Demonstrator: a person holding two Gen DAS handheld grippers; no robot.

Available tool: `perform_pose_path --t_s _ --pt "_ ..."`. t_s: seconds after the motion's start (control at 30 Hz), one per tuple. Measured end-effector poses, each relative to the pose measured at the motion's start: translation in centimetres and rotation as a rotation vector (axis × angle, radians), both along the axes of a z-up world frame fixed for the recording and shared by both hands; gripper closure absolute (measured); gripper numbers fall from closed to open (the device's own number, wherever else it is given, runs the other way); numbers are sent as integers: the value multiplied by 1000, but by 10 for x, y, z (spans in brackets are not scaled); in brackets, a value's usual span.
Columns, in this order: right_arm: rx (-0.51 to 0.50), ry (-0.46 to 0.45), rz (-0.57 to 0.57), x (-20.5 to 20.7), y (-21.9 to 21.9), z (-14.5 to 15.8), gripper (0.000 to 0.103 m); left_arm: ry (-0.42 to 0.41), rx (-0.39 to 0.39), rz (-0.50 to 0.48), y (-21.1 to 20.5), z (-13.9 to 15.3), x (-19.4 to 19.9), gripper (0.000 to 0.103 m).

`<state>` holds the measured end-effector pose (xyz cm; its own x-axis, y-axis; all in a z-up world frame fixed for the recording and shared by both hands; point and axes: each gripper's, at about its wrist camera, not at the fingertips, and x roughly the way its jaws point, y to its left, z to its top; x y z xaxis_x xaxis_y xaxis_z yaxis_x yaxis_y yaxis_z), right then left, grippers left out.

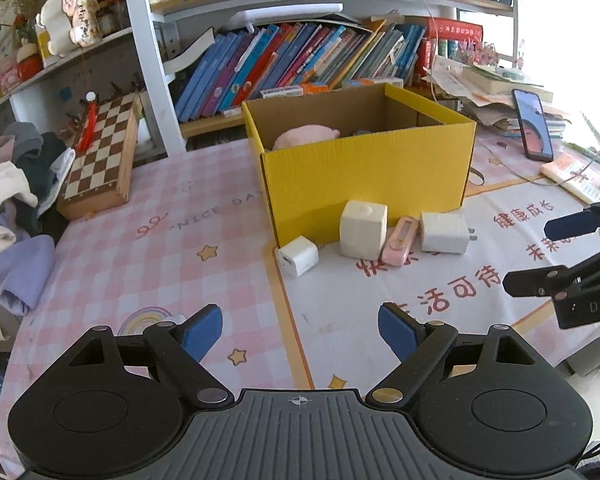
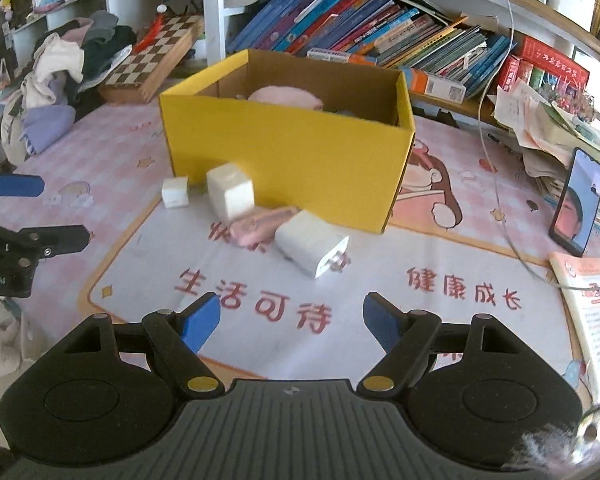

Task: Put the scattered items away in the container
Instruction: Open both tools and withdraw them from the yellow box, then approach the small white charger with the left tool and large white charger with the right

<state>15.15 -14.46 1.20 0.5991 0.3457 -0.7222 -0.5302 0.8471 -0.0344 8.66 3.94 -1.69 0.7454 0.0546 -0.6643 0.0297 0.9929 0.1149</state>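
Observation:
A yellow cardboard box (image 1: 364,168) (image 2: 284,160) stands open on the table with a pink soft item (image 1: 304,136) (image 2: 286,97) inside. In front of it lie a small white charger (image 1: 299,256) (image 2: 175,192), a cream cube (image 1: 363,230) (image 2: 231,191), a pink flat device (image 1: 399,240) (image 2: 260,224) and a larger white plug adapter (image 1: 444,232) (image 2: 312,242). My left gripper (image 1: 300,330) is open and empty, well short of the items. My right gripper (image 2: 292,320) is open and empty, just short of the plug adapter; it also shows in the left wrist view (image 1: 540,254).
A folded chessboard (image 1: 100,160) (image 2: 152,60) and a clothes pile (image 1: 12,184) (image 2: 60,80) sit at the left. A propped phone (image 1: 532,124) (image 2: 578,208), a cable and a booklet (image 2: 592,328) sit at the right. A bookshelf (image 1: 300,64) stands behind the box.

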Motion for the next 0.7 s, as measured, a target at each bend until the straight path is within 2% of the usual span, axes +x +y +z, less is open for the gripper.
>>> perform_pose_path --t_s 0.7 --pt "0 19 -15 -4 0 -13 27 15 -12 19 -17 -13 -1 15"
